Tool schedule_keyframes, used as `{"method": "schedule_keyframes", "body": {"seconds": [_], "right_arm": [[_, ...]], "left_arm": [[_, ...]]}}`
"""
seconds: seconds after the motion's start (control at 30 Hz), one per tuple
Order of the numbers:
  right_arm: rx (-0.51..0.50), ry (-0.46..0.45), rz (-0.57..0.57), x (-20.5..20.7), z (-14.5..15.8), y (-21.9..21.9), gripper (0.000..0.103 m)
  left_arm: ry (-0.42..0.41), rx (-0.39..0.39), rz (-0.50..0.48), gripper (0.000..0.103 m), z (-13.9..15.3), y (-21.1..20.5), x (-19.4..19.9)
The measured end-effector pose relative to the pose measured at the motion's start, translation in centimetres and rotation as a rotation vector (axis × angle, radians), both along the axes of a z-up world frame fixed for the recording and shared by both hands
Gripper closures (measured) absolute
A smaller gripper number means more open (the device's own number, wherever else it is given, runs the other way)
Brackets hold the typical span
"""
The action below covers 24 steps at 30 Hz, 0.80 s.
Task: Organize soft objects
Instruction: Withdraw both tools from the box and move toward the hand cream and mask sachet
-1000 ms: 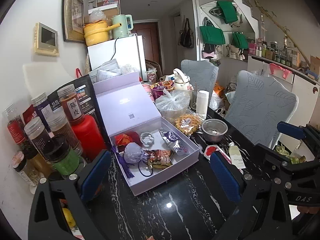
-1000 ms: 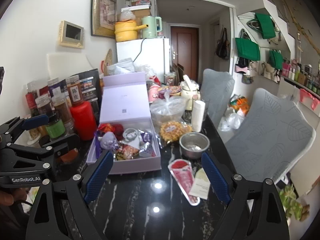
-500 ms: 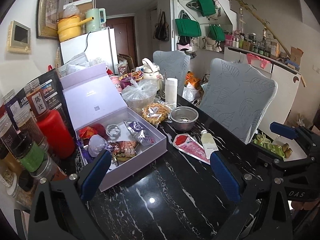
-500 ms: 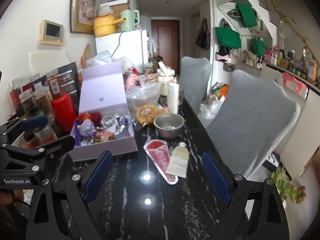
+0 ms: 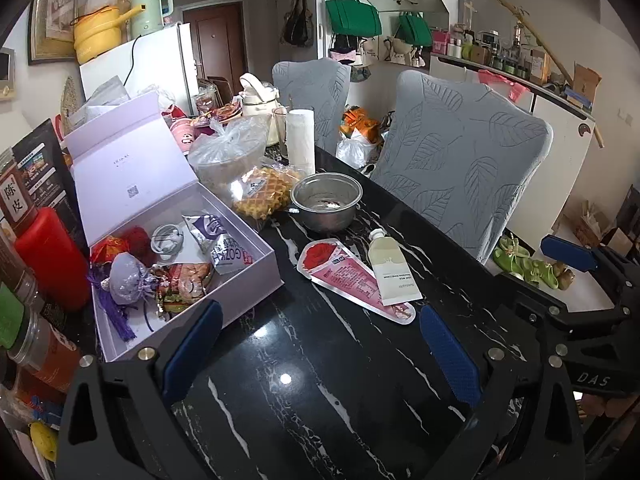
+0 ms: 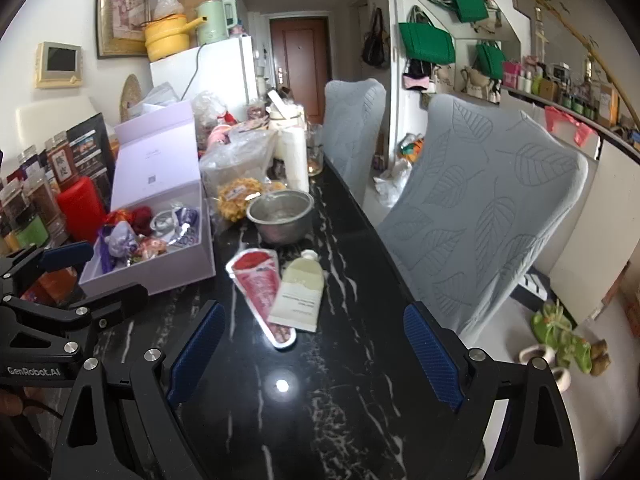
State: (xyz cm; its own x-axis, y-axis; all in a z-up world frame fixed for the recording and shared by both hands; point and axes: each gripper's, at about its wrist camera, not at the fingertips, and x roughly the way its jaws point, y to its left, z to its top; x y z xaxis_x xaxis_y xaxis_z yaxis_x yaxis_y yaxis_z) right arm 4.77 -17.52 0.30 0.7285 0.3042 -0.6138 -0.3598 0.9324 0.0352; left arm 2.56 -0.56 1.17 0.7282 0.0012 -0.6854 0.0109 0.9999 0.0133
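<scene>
An open lilac box [image 5: 256, 280] [image 6: 176, 264] sits on the black marble table, holding a lilac pouch [image 5: 128, 280], snack packets and red items. A pink pointed sachet [image 5: 352, 280] [image 6: 260, 284] and a cream tube [image 5: 394, 272] [image 6: 300, 292] lie on the table right of the box. My left gripper [image 5: 320, 352] is open and empty, just short of the sachet. My right gripper [image 6: 316, 352] is open and empty, just short of the tube.
A steel bowl [image 5: 326, 200] [image 6: 280, 214], a waffle bag [image 5: 264, 194] and a paper roll [image 5: 300, 140] stand behind the sachet. Jars and a red canister [image 5: 48, 256] line the left edge. Two grey chairs [image 6: 488, 200] stand along the table's right side.
Both grippers have swung right, away from the box. The sachet and tube now lie in front of both. Both grippers stay open.
</scene>
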Motion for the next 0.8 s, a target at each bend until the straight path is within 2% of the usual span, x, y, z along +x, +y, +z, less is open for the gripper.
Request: {"method": "schedule_keyframes", "body": {"seconds": [0.3,0.6,0.8], "right_arm": [[-0.004,0.065,-0.023,3.5,-2.8,-1.5,0.011],[-0.019,0.119,-0.08,6.7,-4.7,-3.0,0.011],[-0.02,0.135,-0.155,8.1,-5.3,-4.9,0.011]], "left_arm": [[0.064,0.019,-0.01,0.002,-2.5,-1.8,4.0],[0.141,-0.01,-0.033,0.002,-5.4,-3.1,8.1],[0.146,-0.015,-0.037,0.002,-6.5,-4.5,10.2]]}}
